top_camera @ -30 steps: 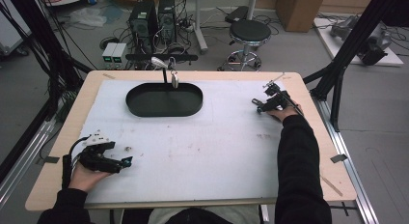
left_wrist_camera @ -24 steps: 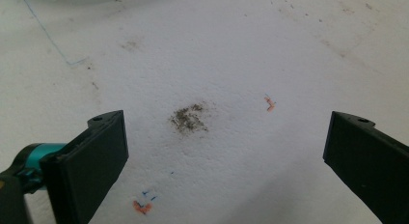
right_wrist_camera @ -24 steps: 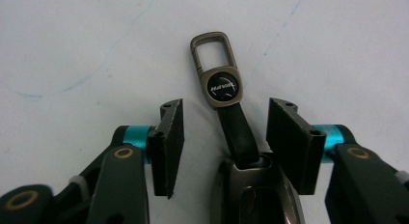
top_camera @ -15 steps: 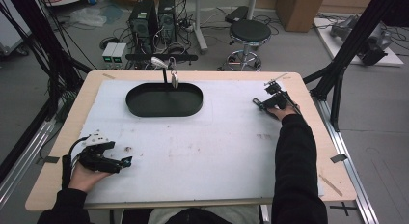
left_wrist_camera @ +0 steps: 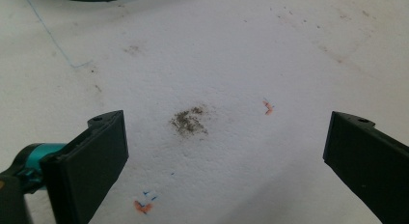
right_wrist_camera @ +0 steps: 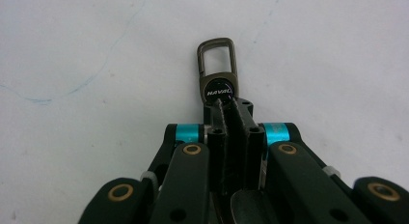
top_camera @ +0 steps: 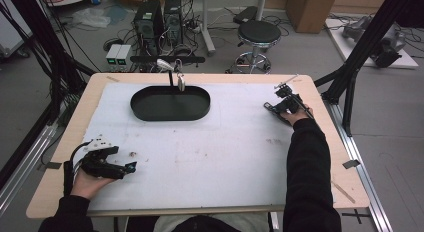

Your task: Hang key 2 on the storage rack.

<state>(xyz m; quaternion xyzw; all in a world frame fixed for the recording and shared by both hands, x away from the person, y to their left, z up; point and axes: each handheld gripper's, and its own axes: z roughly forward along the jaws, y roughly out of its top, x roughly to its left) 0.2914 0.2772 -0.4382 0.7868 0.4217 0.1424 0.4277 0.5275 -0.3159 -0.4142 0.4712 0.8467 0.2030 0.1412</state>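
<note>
With my left tool (left_wrist_camera: 224, 151) gaping empty at seven o'clock, my right tool (right_wrist_camera: 226, 105), jaws just closed at two o'clock on the white surface (top_camera: 225, 152), pinches the bronze metal keyring clip (right_wrist_camera: 218, 69) only by its black-badged end, so lifting could twist it loose.

"NAVIAL"-like white lettering on the keyring clip's (right_wrist_camera: 218, 72) black badge

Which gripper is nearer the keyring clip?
Right. The right gripper is shut on the keyring clip; the left gripper sits open at the table's opposite near corner.
</note>
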